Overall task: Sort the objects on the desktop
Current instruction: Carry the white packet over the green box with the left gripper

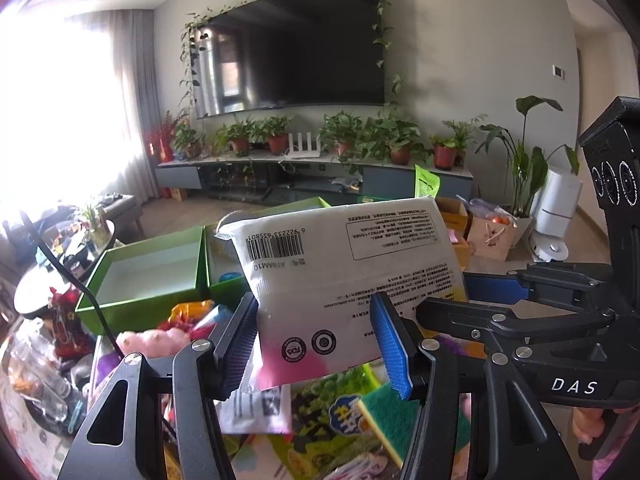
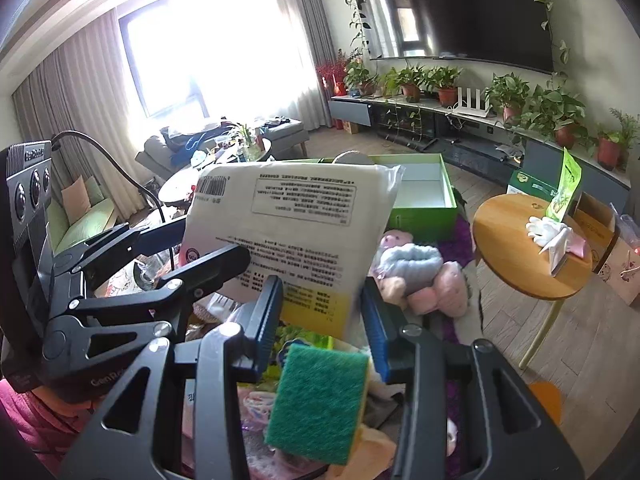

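A flat white pack (image 1: 340,264) printed with a barcode and small text hangs in the air above the cluttered table, held by both grippers. My left gripper (image 1: 314,340) is shut on its lower pink-and-white end. In the right wrist view the same pack (image 2: 288,220) has its yellow lower corner clamped in my right gripper (image 2: 322,320). The right gripper's blue pad (image 1: 496,286) shows at the pack's right edge in the left wrist view. One of the left gripper's fingers (image 2: 212,264) lies across the pack's left side.
Two open green boxes (image 1: 136,300) stand behind the pack; the left one looks empty. Under the grippers lie a green sponge (image 2: 320,400), a pink plush toy (image 2: 420,276), packets and papers. A round wooden side table (image 2: 520,256) stands to the right.
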`<state>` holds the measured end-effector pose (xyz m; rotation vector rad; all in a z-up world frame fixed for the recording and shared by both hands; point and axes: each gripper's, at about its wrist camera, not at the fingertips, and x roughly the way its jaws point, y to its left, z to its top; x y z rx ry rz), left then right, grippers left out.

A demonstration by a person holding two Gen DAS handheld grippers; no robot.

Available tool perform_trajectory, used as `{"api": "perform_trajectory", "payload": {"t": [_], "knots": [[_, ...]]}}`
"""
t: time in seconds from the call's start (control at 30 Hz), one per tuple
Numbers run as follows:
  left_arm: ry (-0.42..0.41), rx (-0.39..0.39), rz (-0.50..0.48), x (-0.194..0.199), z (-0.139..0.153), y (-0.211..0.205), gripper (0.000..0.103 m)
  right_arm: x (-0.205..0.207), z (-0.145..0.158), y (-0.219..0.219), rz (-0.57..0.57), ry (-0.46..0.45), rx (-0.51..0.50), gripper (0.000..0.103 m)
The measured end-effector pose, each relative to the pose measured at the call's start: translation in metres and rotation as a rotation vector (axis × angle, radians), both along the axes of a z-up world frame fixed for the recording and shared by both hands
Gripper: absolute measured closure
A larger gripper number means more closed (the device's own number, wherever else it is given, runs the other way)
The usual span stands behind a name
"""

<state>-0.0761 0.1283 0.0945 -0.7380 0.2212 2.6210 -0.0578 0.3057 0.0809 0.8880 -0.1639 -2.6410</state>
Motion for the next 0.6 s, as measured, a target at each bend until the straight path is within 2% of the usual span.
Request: {"api": "perform_trajectory", "payload": {"t": [0.6], "knots": [[0.001,-0.007,-0.002,-0.032,0.006,0.018,0.047,-0.035,0.011,0.016,-0.01,0.013,0.012,0.063]]}}
